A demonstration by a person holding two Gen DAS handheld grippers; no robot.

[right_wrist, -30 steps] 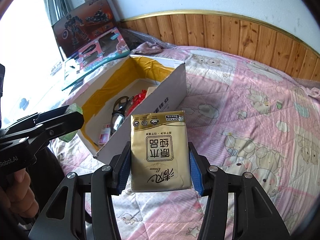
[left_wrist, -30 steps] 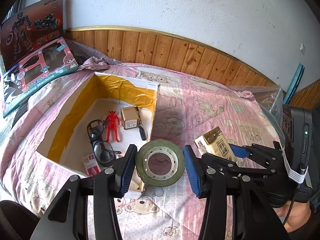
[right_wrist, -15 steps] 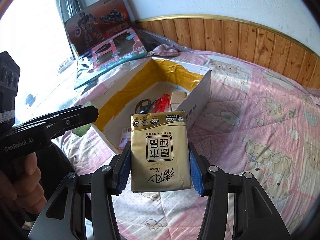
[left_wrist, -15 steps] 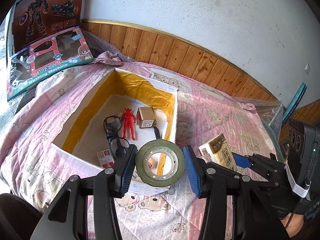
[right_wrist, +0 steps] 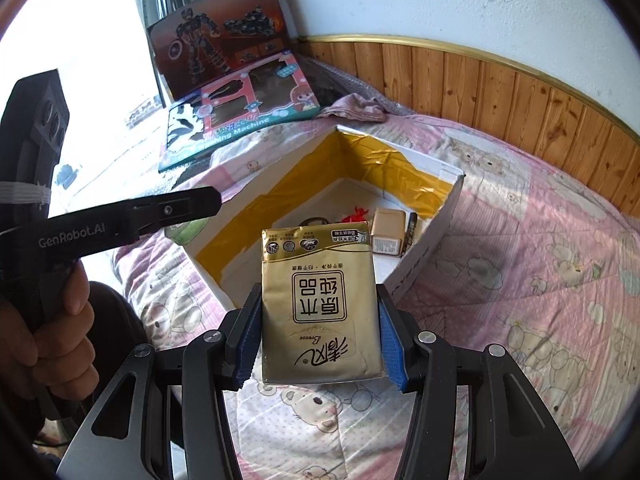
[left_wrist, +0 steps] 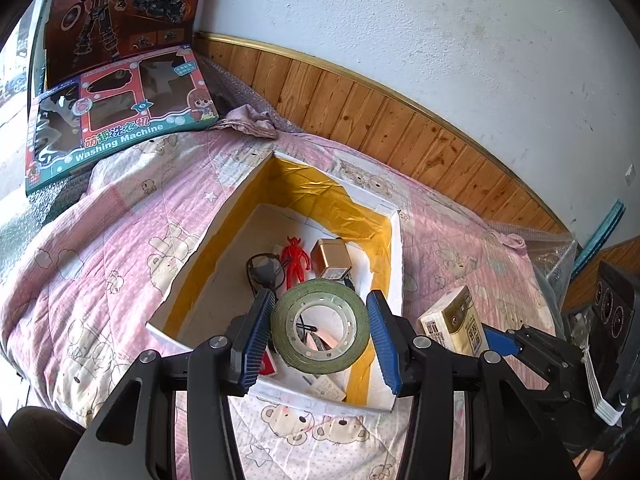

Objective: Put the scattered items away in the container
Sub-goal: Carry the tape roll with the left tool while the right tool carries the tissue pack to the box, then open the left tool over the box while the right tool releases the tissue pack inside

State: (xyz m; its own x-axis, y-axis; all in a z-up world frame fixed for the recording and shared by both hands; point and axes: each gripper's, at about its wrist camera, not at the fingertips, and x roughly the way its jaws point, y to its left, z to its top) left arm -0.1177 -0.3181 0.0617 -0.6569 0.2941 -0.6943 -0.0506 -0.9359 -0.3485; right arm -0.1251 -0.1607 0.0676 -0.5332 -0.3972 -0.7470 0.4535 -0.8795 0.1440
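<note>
A green tape roll (left_wrist: 319, 327) is grasped between the pads of the left gripper (left_wrist: 318, 334) and is held above the near end of the open box (left_wrist: 394, 264) on the bed (left_wrist: 120, 248). Ahead of it, a red figure (left_wrist: 295, 261) and a small gold carton (left_wrist: 330, 258) are seen inside. To its right, a gold tissue pack (right_wrist: 320, 308) is clamped in the right gripper (right_wrist: 320, 340), short of the box.

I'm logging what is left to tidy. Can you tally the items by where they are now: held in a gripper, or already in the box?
Held in grippers: 2, tape roll and tissue pack
Clearly visible in the box: 3, red figure, goggles, small gold box
Total: 5, with more small items in the box partly hidden.
</note>
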